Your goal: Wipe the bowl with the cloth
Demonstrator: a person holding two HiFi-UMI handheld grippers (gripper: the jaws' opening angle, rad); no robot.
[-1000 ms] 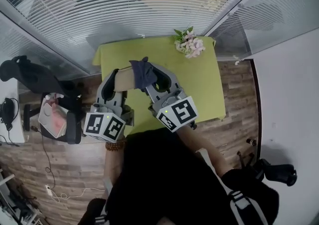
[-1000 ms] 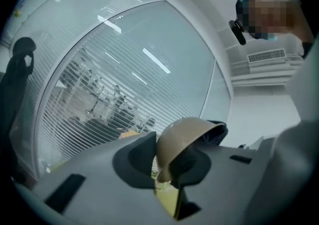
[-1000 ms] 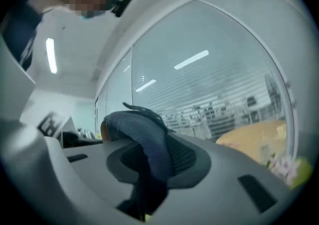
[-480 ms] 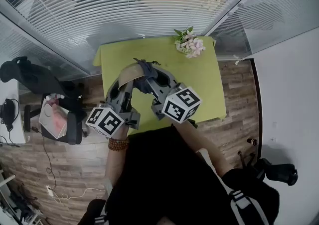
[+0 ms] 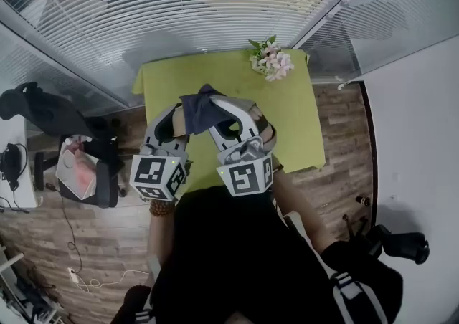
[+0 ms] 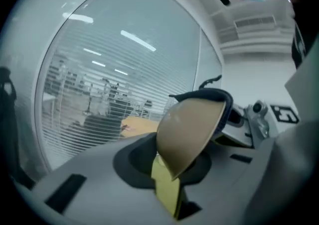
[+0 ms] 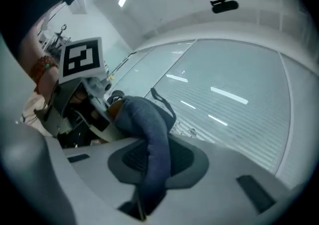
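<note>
Above the green table, my left gripper (image 5: 172, 119) holds a tan bowl (image 6: 192, 129) up by its rim. The rim sits between the jaws, which are closing on it. My right gripper (image 5: 228, 119) is shut on a dark blue cloth (image 5: 198, 110). The cloth (image 7: 152, 144) runs out from between the jaws and drapes over the bowl's upper edge. In the left gripper view, the cloth (image 6: 219, 95) shows as a dark band behind the rim. From the head view the cloth hides the bowl. A sliver of the bowl (image 7: 115, 107) shows beside the left gripper (image 7: 79, 59) in the right gripper view.
The green table (image 5: 290, 118) carries a bunch of pale flowers (image 5: 271, 62) at its far right corner. Glass walls with blinds (image 5: 143, 7) stand behind it. A black chair (image 5: 43, 107) stands on the wooden floor at the left.
Both grippers have turned and their marker cubes now sit side by side. The cloth has slid over the bowl, so the tan surface no longer shows from the head view.
</note>
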